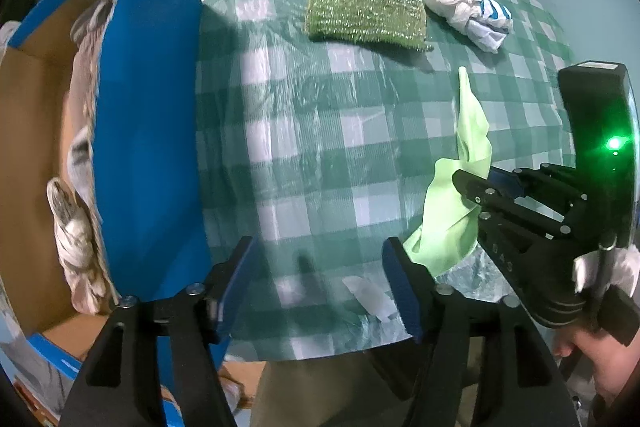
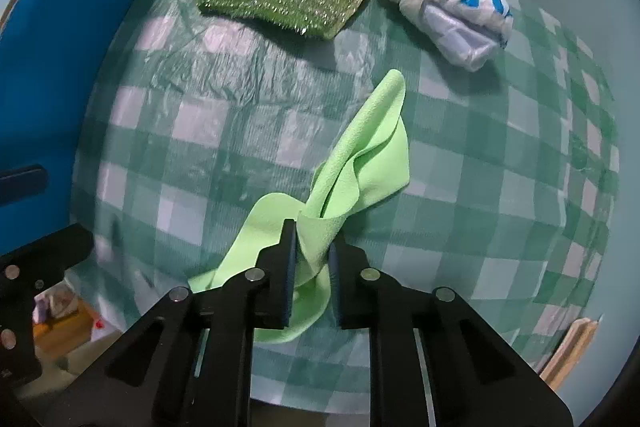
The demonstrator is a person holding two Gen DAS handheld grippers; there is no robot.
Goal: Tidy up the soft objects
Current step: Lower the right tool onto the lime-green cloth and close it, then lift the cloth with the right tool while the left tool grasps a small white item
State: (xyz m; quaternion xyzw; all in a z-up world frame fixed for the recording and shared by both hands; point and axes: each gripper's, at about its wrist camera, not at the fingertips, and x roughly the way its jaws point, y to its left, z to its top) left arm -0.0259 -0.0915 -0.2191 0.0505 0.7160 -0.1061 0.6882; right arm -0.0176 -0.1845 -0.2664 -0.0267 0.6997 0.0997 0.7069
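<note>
Light green cloth [image 2: 360,163] stretches diagonally away, pinched by right gripper [image 2: 312,259] fingers [image 2: 286,267]; left gripper [image 1: 320,287] spread.

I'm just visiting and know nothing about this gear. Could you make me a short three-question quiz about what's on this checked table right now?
1. True or false: the right tongs are shut on the light green cloth.
2. Which lies nearest the blue box: A) the sparkly green pad, B) the knotted plastic bag?
3. What do the left tongs hold?

Key: 1 true; 2 A; 3 nothing, they are open over the tablecloth.
</note>
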